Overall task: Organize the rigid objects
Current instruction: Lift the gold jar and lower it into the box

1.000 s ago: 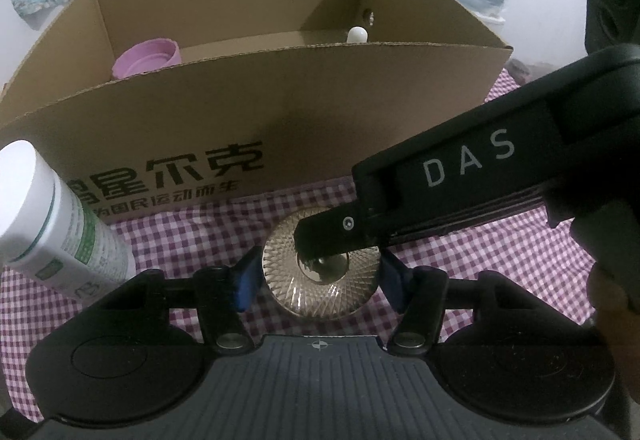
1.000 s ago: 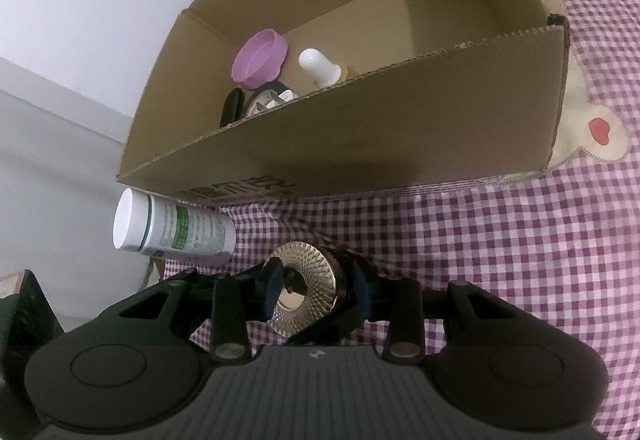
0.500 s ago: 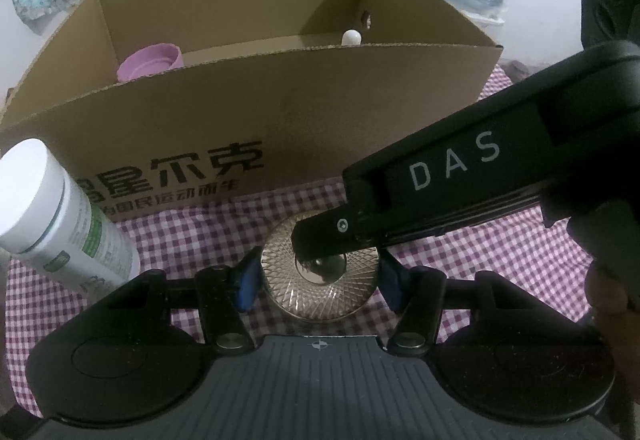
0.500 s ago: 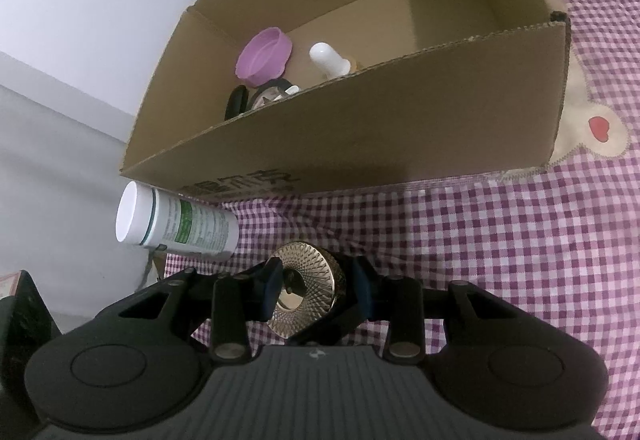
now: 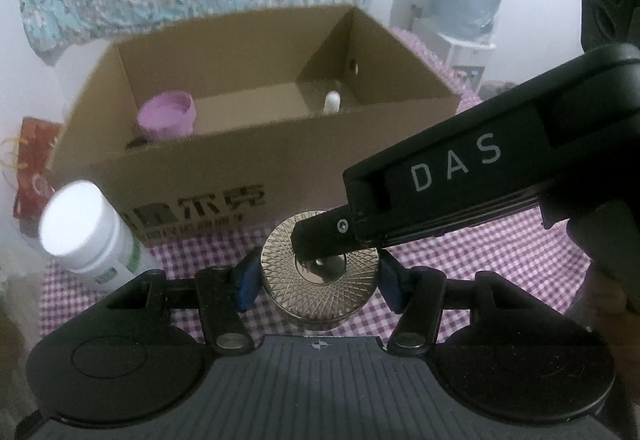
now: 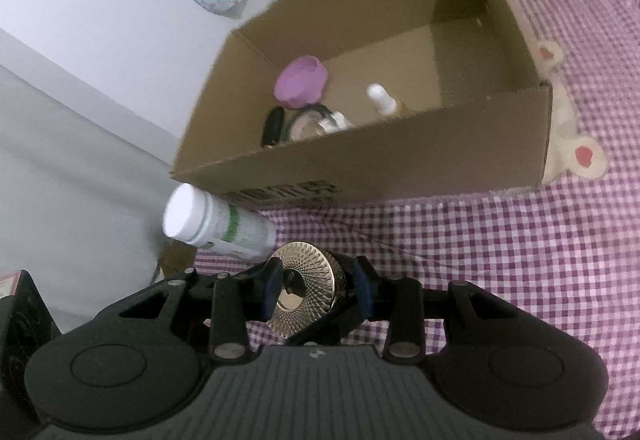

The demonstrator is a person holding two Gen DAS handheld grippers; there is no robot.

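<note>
Cardboard box [image 5: 256,144] is faced by a gold-lidded jar [image 5: 320,282], clamped by both left gripper [image 5: 318,280] and right gripper [image 6: 316,290]; a white bottle [image 6: 218,226] lies beside it.

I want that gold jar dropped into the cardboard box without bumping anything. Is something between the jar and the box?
Only the box's own front wall stands between it and the gold jar, so the jar must pass over it. The white bottle stands off to the left, clear of a straight path.
</note>
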